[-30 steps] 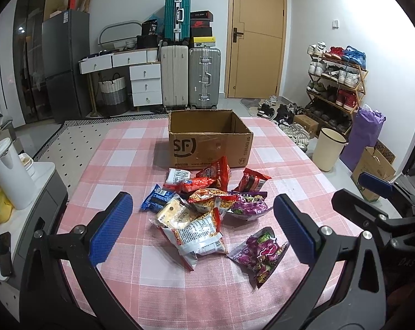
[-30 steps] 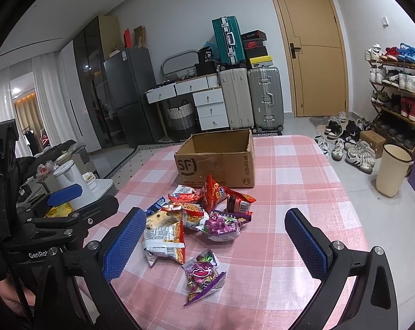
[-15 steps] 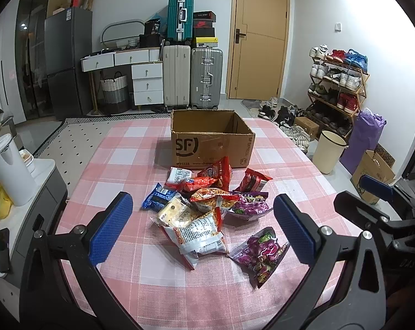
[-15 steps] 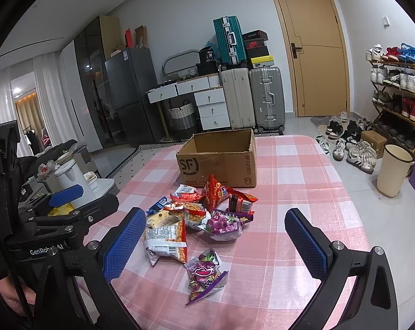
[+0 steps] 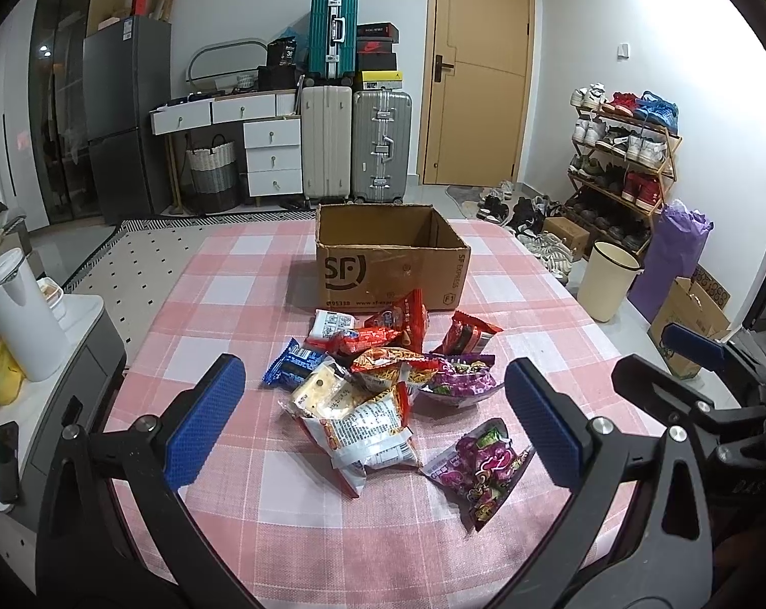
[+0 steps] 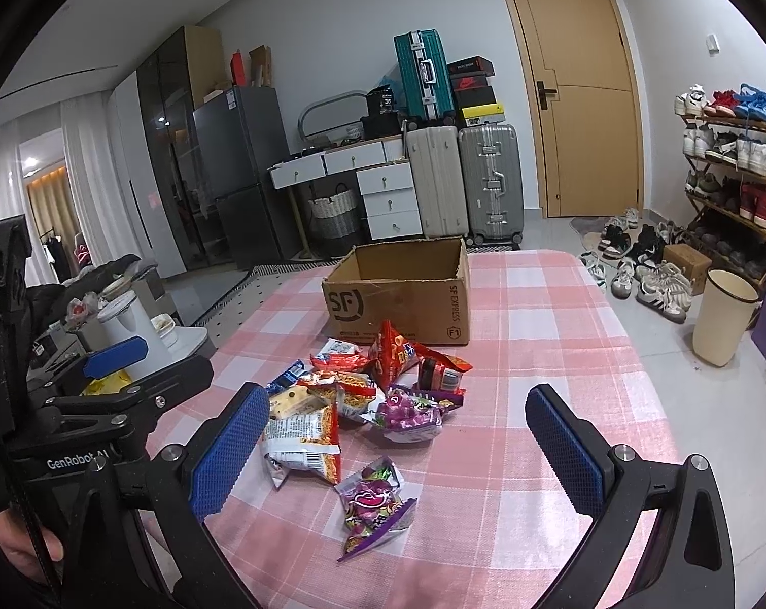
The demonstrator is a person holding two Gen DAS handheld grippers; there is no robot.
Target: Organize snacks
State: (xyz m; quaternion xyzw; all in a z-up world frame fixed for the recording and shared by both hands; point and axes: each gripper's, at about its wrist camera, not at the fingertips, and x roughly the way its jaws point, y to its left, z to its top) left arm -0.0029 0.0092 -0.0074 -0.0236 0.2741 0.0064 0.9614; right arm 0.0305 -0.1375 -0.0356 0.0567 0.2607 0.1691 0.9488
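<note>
A heap of snack packets (image 5: 383,355) lies mid-table on the pink checked cloth. It includes a blue packet (image 5: 291,363), red bags and a white noodle bag (image 5: 368,421). A purple candy bag (image 5: 477,467) lies apart at the near right, and shows in the right wrist view as the nearest purple candy bag (image 6: 373,500). Behind the heap stands an open, empty-looking cardboard box (image 5: 390,274), the same cardboard box (image 6: 401,299). My left gripper (image 5: 373,365) is open above the near side of the heap, holding nothing. My right gripper (image 6: 397,392) is open too, also empty.
The table (image 5: 220,299) ends close on the left, where a white kettle (image 5: 20,314) stands on a side cabinet. A cream bin (image 5: 606,279), a purple bag and a shoe rack stand on the floor at the right. Suitcases and drawers line the far wall.
Both views have shifted only slightly. The snacks and the box lie where they were, and both grippers stay open.
</note>
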